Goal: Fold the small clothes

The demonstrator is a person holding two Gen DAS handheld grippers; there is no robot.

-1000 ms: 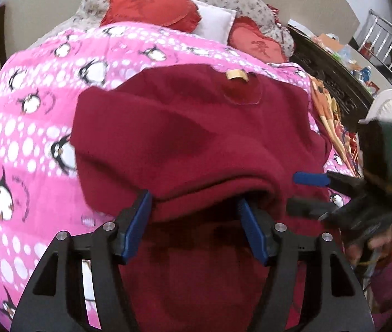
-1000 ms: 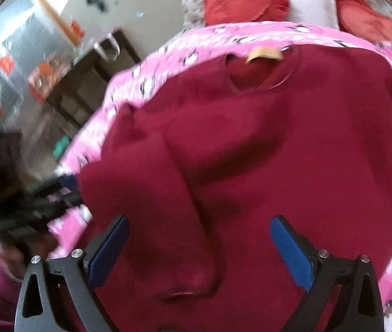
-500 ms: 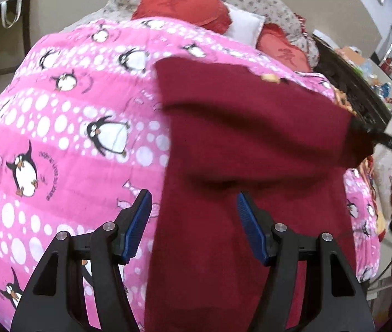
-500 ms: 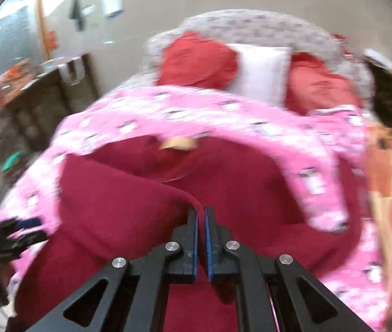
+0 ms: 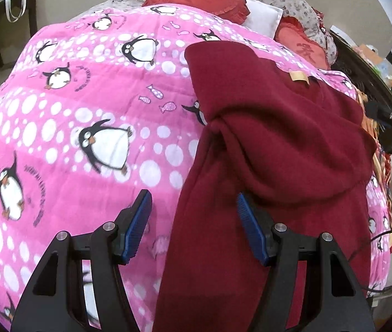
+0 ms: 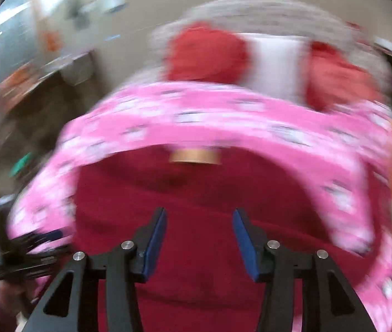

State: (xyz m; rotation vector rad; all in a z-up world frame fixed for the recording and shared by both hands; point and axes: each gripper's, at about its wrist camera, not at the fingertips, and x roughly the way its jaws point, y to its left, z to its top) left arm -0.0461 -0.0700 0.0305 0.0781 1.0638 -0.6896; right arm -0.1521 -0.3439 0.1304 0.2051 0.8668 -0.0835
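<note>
Right tool (image 6: 199, 238), clamped shut half a second back, has just been opening; jaws now part-spread over the maroon sweater (image 6: 196, 262), nothing pinched. Left tool (image 5: 193, 227) hangs open too, sweater's left edge lying between its pads, not squeezed. Sweater sits on the pink penguin blanket (image 5: 85, 127), its left side now flipped across to the right. Looks like one fold down, opposite side next.

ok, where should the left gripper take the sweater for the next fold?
Probably the sweater's long left edge, where it lies flat on the pink blanket below the bunched sleeve fold. Come in from the blanket side, low: the left gripper is open and already straddles that edge, so one finger can slide under.
</note>
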